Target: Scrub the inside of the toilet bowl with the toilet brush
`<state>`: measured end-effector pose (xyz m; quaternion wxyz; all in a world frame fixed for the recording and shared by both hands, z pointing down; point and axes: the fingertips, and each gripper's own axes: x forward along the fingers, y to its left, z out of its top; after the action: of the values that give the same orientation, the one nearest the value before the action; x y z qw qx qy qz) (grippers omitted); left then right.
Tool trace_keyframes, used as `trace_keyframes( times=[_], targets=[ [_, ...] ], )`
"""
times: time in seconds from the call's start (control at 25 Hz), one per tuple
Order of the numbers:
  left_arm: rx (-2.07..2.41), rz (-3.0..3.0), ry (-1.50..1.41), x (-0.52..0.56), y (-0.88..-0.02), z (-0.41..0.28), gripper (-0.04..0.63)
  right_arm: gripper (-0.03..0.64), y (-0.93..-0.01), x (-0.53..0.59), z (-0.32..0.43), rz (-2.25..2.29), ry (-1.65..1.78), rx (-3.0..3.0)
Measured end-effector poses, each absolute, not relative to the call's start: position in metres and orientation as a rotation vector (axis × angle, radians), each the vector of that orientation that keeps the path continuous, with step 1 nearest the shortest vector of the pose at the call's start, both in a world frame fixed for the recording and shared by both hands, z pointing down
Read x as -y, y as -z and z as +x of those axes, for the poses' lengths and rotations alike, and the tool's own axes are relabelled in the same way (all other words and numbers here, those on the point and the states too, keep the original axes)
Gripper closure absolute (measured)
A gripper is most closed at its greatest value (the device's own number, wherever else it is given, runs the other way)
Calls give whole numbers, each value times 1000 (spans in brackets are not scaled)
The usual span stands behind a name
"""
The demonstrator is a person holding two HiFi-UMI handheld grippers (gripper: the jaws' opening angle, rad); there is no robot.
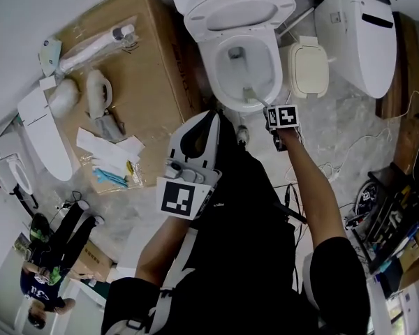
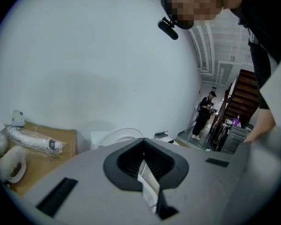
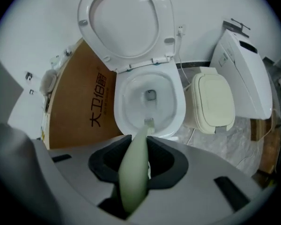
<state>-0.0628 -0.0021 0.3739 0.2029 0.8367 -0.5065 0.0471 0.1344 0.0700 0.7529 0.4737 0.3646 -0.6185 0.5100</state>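
Pale-green toilet brush lengthwise, bristles toward bowl

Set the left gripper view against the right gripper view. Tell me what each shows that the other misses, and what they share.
Only the left gripper view: a person standing far off by a wooden staircase, and the left gripper, jaws together on nothing. Only the right gripper view: the open toilet bowl, and the right gripper shut on the pale green brush, whose bristles sit inside the bowl near its front rim. Both: the cardboard box and the white wall.
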Motion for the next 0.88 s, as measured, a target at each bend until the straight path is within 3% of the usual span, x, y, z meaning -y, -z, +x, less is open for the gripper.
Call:
trace_keyframes(
  times=[0.48, 0.88],
  targets=[
    [1408, 2331, -178, 45, -372, -69, 588, 505, -758, -48, 136, 450, -714, 1535],
    [1669, 2154, -134, 66, -360, -63, 588, 505, -762, -13, 164, 175, -403, 1558]
  ],
)
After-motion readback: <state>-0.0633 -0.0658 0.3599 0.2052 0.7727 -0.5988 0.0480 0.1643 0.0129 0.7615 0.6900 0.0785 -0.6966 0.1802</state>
